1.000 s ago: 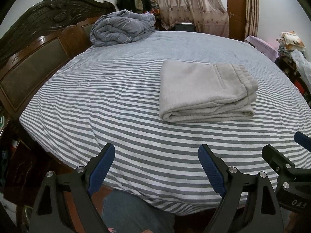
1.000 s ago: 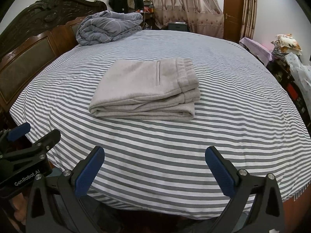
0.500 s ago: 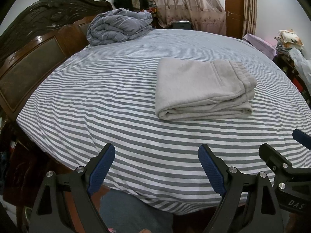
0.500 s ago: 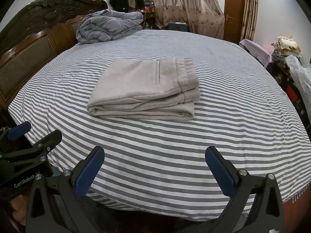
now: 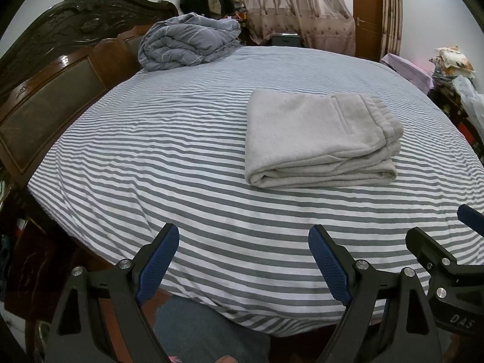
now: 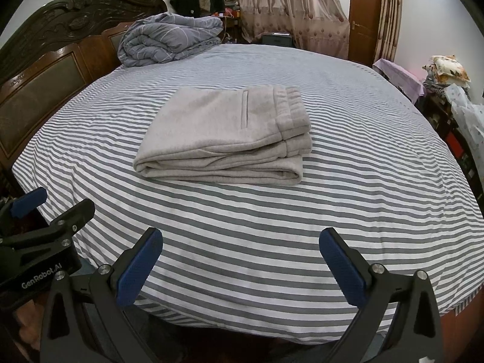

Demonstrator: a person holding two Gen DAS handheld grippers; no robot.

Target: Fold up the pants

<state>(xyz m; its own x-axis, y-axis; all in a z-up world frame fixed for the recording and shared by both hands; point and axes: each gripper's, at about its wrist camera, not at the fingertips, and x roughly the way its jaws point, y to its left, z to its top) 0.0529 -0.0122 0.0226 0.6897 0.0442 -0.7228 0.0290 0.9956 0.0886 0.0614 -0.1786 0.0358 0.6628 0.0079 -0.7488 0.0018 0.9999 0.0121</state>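
While both tools hang back at the near edge of the bed [image 5: 151, 157], the grey pants [image 5: 317, 139] lie folded into a compact, layered rectangle on the grey-and-white striped sheet, their elastic waistband on the top layer at the right end and a slit pocket showing on the upper face. Seen from the right wrist camera, the pants [image 6: 230, 139] sit near the middle of the mattress, well apart from either tool. The left gripper [image 5: 243, 261] is spread wide, its blue-padded fingers [image 5: 157, 263] holding nothing and hovering over the sheet's front edge. The right gripper [image 6: 240, 267] is likewise spread wide and empty, with striped fabric visible between its fingers [image 6: 341, 269]. Each tool appears at the side of the other's view, so the two are close side by side. At the far corner of the bed, beside the dark carved wooden headboard [image 5: 51, 90], rests a bundled grey-blue duvet [image 5: 187, 42]. Patterned curtains [image 6: 287, 9] and a brown door [image 6: 364, 18] stand behind
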